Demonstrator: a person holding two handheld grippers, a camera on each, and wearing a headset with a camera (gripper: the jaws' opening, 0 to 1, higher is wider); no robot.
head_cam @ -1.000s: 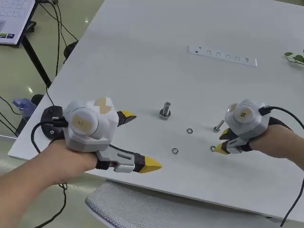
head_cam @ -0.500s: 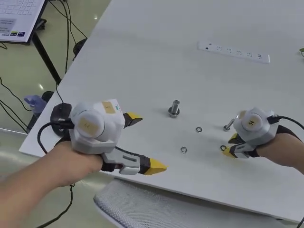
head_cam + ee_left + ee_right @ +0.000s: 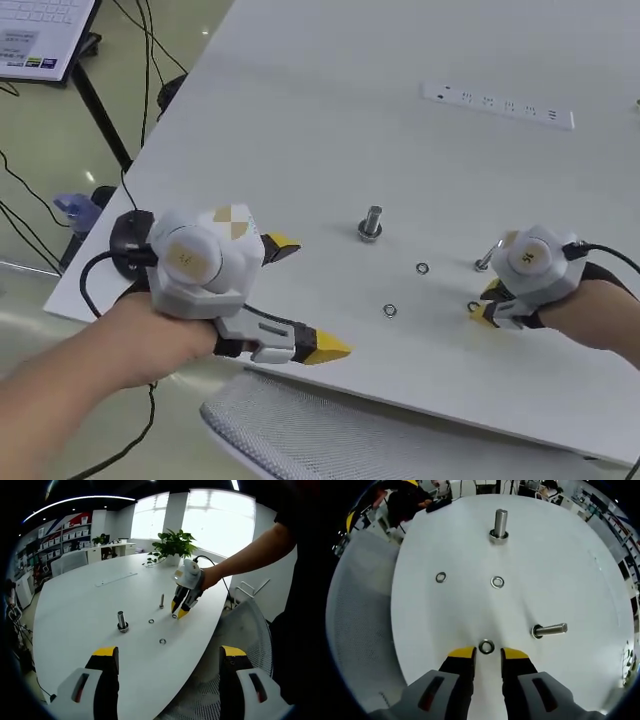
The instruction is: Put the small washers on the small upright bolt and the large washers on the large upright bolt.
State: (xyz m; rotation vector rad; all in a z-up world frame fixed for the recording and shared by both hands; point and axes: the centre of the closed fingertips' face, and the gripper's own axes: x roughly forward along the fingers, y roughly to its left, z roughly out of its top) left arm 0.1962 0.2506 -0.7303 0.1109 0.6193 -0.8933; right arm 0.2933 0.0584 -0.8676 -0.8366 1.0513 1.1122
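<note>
**Fingers at a washer, three loose on the desk**

Fingers [image 3: 461, 661] of the right gripper [image 3: 488, 653] stood narrowly apart, pinching nothing, with one washer [image 3: 486, 646] flat on the desk [image 3: 570, 555] just off their tips. A second washer [image 3: 497, 582] and a third washer [image 3: 440, 577] lay loose toward the large bolt [image 3: 499, 525]. The small bolt [image 3: 550, 629] stood near the right gripper. The left gripper [image 3: 169, 652] hung with fingers spread wide over the desk's near edge. Judging by this, no sorting was done. The ring at the large bolt's foot could not be told for a washer.
</note>
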